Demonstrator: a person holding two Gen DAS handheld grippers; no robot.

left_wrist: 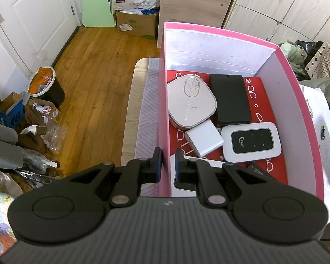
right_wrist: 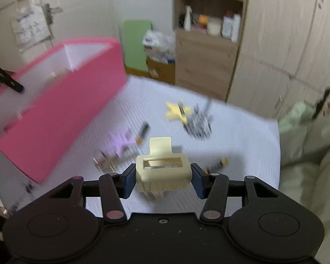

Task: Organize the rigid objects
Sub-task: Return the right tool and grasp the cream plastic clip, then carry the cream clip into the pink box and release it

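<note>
A tall pink box (left_wrist: 209, 29) stands on the table. My left gripper (left_wrist: 168, 165) is shut on its near left wall, one finger outside and one inside. Inside lie a white rounded case (left_wrist: 191, 101), a black flat device (left_wrist: 230, 99), a white charger (left_wrist: 204, 140) and a white pocket router (left_wrist: 252, 142). In the right wrist view my right gripper (right_wrist: 164, 180) is shut on a cream hair claw clip (right_wrist: 162, 169), held above the white table cover (right_wrist: 242, 136). The pink box (right_wrist: 66, 114) is to its left.
Blurred small items lie on the cover: a yellow star piece (right_wrist: 178, 111), a pile of black clips (right_wrist: 199, 123), a purple piece (right_wrist: 121, 142), a battery (right_wrist: 144, 132). A bin (left_wrist: 46, 85) and litter sit on the wooden floor. A shelf unit (right_wrist: 206, 50) stands behind.
</note>
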